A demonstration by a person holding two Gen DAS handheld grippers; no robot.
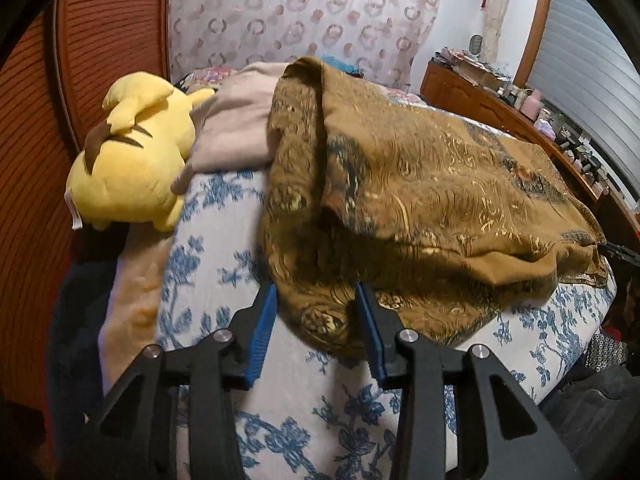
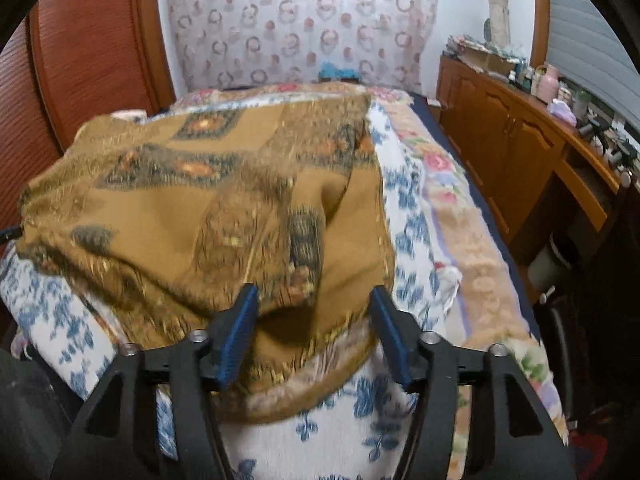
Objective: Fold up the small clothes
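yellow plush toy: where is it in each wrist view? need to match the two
Left wrist view: yellow plush toy lies at the left, on the bed edge beside the beige cloth, left of the brown patterned garment.
Right wrist view: not in it.
Shared landmark: the brown patterned garment on the blue-floral sheet, and the circle-print curtain behind.

You are looking along your left gripper (image 1: 316,312) and right gripper (image 2: 314,312): each is showing matte black angular arms with triangular cutouts, round silver screws, and ribbed blue pads (image 1: 262,336) lining its fingers.
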